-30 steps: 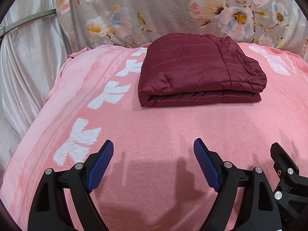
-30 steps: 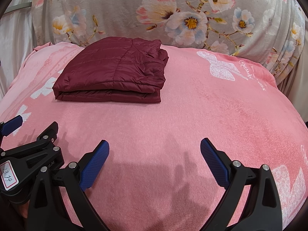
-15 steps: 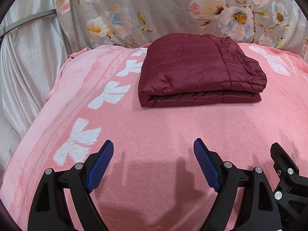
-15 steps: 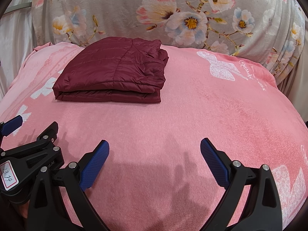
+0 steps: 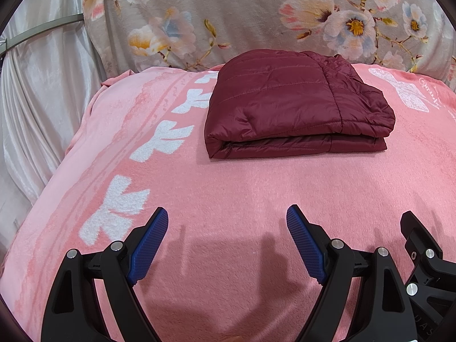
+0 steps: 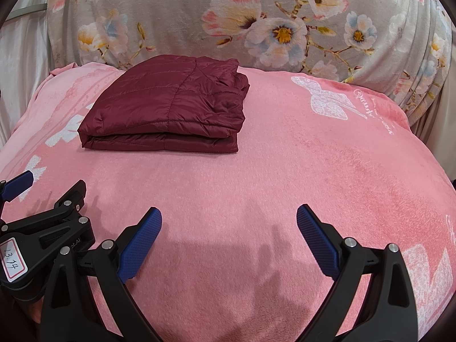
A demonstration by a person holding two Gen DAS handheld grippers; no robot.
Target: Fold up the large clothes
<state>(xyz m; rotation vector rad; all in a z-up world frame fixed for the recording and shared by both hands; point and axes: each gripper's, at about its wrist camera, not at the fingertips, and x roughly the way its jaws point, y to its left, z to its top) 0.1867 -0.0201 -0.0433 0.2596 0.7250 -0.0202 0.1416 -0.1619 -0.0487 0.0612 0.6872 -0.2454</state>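
- Over the near edge of the bed, your left gripper [image 5: 225, 219] hangs with its blue pads spread wide and nothing between them; it tilts down at the pink blanket [image 5: 228, 193] without touching it.
- Just beside it on the right, your right gripper [image 6: 229, 219] is spread the same way, also empty, above bare blanket.
- Both sit well apart from the garment, which reads as a parked pose, not a reach.
- The maroon quilted jacket [image 5: 296, 105] lies toward the far edge of the bed, left of the middle in the right wrist view, just short of the floral cover [image 6: 228, 14] draped behind.
- It is folded into a compact stack, layers flush at the near side, so I judge the folding done.
- The looser bunched side faces right and could spring open if nudged.
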